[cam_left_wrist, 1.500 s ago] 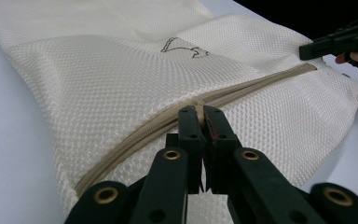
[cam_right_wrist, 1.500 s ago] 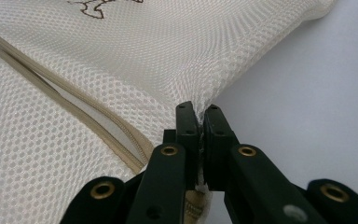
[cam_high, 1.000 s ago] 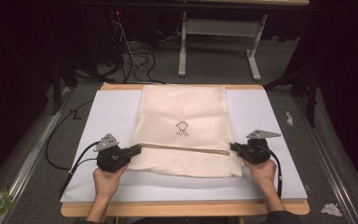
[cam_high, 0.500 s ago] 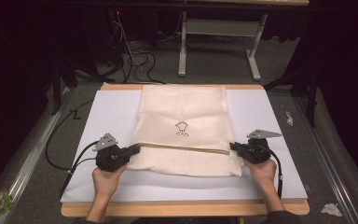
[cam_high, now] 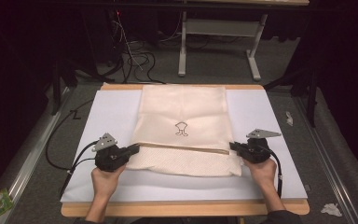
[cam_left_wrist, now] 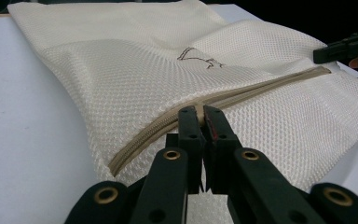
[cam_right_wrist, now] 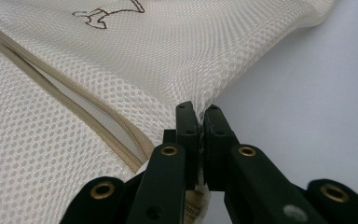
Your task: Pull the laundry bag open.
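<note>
A cream mesh laundry bag with a small dark drawn logo lies flat on the white table top. A tan zipper crosses the bag near its front end. My left gripper is shut on the bag's left edge at the zipper, pinching fabric between its jaws. At the bag's right edge, my right gripper is shut on the mesh just beside the zipper's end, with its tips clamping a raised fold. The other gripper's black jaws appear at the far right in the left gripper view.
The table's wooden edge runs along the front. Black cables trail off the left side. A metal desk frame and tangled cords stand on the floor behind. Scraps of paper lie on the floor at right.
</note>
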`<action>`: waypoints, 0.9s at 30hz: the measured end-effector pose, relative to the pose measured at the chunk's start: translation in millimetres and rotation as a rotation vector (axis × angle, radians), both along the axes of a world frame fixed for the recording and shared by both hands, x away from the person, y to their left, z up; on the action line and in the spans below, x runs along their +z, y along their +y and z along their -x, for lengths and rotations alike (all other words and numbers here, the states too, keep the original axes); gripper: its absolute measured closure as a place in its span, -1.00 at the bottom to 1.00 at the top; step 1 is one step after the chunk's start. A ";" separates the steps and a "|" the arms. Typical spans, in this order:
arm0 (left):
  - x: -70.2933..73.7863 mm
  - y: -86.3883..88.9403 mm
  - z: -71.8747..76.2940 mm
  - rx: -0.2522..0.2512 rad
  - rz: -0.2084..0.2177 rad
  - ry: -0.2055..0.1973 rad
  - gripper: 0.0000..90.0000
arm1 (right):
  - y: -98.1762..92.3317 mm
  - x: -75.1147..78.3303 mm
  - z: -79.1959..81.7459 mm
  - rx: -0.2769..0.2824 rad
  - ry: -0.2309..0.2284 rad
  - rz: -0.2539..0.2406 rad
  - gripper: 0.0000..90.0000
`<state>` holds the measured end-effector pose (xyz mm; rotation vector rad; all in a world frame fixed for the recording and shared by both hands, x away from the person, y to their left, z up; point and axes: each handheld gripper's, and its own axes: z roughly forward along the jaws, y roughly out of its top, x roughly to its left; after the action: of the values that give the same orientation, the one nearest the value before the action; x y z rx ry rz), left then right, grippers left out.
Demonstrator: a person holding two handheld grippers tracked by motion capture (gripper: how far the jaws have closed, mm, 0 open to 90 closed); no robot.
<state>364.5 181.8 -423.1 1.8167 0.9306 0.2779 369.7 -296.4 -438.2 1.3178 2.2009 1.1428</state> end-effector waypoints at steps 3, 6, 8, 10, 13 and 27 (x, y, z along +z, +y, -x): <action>0.4 5.3 -0.2 0.009 0.016 0.007 0.94 | -2.3 -1.5 -0.1 -0.011 0.009 -0.012 0.96; -0.1 8.9 0.7 0.019 0.006 0.011 0.94 | -2.6 -3.4 -0.1 -0.009 0.005 -0.011 0.96; -0.3 12.2 0.8 0.029 0.016 0.010 0.94 | -2.8 -4.7 -0.6 -0.010 0.009 -0.012 0.96; -0.8 15.1 0.7 0.036 0.028 0.007 0.94 | -3.7 -5.3 -0.7 -0.011 0.011 -0.013 0.96; -1.9 17.3 0.7 0.041 0.032 0.013 0.94 | -3.7 -4.8 -0.5 -0.015 0.012 -0.011 0.96; -4.1 24.1 0.8 0.059 0.018 0.013 0.94 | -6.5 -2.1 -1.9 -0.027 0.002 -0.003 0.96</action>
<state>363.8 205.9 -427.3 1.7785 0.9937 0.2934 371.6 -302.9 -440.3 1.3464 2.1776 1.1363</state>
